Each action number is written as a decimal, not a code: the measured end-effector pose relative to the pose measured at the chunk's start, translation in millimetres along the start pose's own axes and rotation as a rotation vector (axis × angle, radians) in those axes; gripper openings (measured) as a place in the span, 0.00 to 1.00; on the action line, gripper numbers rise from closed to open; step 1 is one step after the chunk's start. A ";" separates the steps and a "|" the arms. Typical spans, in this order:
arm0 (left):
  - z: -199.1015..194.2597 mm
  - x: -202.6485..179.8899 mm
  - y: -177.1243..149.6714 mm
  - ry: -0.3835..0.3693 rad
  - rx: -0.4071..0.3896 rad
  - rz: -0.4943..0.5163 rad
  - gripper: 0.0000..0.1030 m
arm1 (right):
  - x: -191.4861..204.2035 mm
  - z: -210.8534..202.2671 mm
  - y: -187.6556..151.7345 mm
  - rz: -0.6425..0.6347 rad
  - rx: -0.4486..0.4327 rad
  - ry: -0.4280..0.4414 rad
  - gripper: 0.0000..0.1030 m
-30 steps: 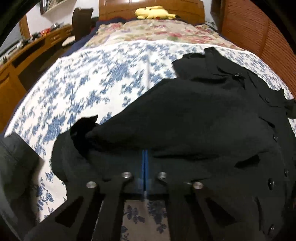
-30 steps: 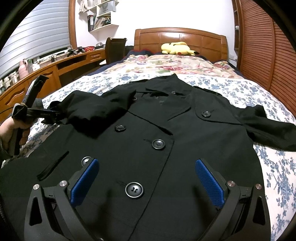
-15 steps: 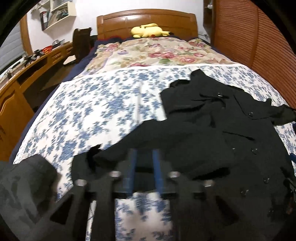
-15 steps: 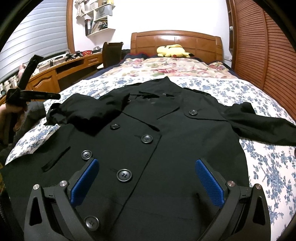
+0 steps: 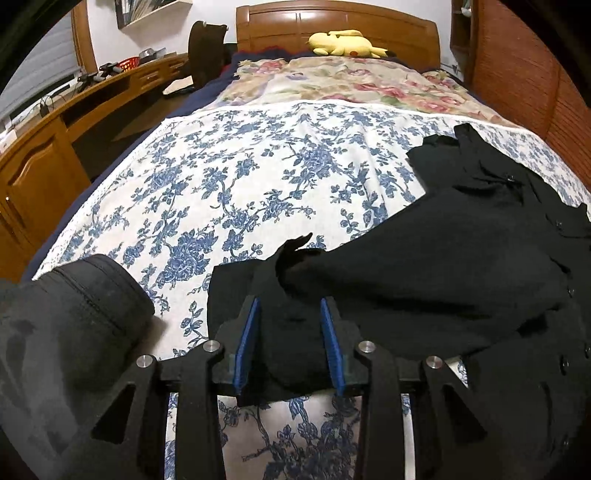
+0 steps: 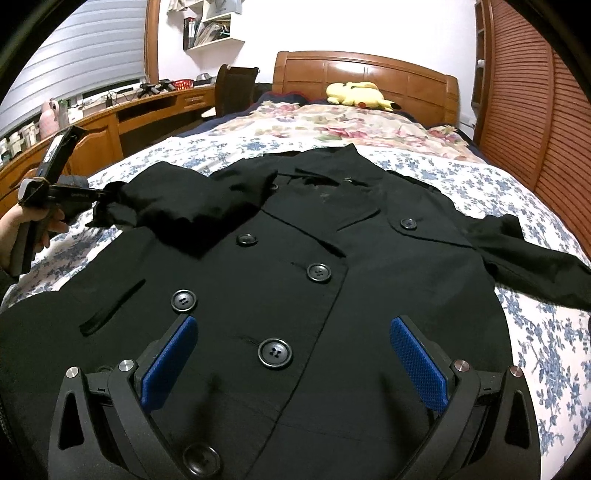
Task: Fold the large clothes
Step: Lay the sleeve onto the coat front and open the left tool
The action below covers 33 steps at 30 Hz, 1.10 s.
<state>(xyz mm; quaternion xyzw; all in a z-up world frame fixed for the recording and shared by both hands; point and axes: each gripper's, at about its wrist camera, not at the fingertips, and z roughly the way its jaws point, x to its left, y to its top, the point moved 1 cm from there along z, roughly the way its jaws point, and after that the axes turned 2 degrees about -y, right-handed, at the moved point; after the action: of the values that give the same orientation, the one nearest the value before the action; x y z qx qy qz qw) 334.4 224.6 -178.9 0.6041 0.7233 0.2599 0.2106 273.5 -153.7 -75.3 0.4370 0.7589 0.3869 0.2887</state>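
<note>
My left claw (image 5: 290, 345) is opening, blue pads apart, the cuff of the folded-in sleeve (image 5: 406, 280) lying loose between them. My right claw (image 6: 291, 365) gapes wide and empty above the black double-breasted coat (image 6: 295, 295), which lies face up, buttoned, on the blue-flowered bedspread (image 5: 221, 192).

Home bedroom: wooden-headboard bed (image 6: 365, 74) under floral bedspread (image 5: 229, 192), yellow plush toy (image 6: 356, 94), built-in wooden desk (image 6: 122, 118), wall shelves (image 6: 210, 27).
</note>
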 end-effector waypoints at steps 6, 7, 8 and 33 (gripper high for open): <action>0.5 -1.4 -1.9 -0.018 -0.012 0.006 0.07 | -0.8 -3.6 1.6 0.001 0.006 0.003 1.00; -1.4 -2.5 -2.0 -0.014 -0.017 0.010 0.04 | -1.0 -4.3 1.5 0.000 0.005 0.003 1.00; -5.7 -5.8 -1.2 -0.005 -0.030 0.018 0.04 | -1.1 -6.2 1.3 -0.003 0.005 0.002 1.00; -204.4 -266.8 50.1 -0.317 -0.292 0.319 0.28 | -69.6 -106.0 -36.4 0.135 -0.085 -0.140 1.00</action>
<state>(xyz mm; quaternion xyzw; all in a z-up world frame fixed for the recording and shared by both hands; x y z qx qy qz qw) 294.6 -55.9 8.9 0.7069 0.5316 0.2935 0.3627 206.6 -262.6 -42.3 0.5004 0.6887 0.4060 0.3325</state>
